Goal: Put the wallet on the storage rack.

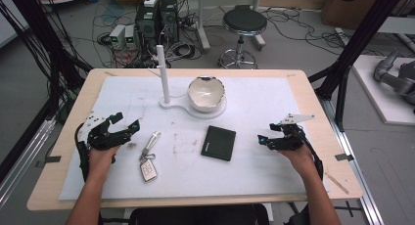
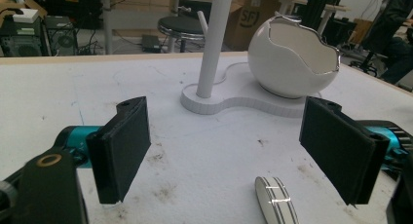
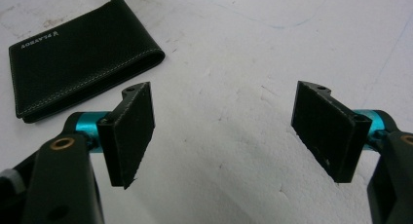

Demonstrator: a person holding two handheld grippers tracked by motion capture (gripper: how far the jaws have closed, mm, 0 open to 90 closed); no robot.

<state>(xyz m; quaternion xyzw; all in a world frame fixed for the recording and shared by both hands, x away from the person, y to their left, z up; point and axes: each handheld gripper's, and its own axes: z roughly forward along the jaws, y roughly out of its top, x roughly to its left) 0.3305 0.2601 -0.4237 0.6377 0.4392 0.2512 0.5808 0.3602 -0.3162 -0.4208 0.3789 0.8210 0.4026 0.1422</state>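
The left claw (image 1: 128, 123) is hovering released, jaws spread, just left of the key fob (image 1: 149, 170) and its metal piece, possibly a keychain. The right claw (image 1: 265, 138) is hanging released, well right of the black wallet (image 1: 219, 143).

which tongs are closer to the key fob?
Left. The left tongs sit open just left of the key fob; the right tongs are far across the mat, right of the wallet.
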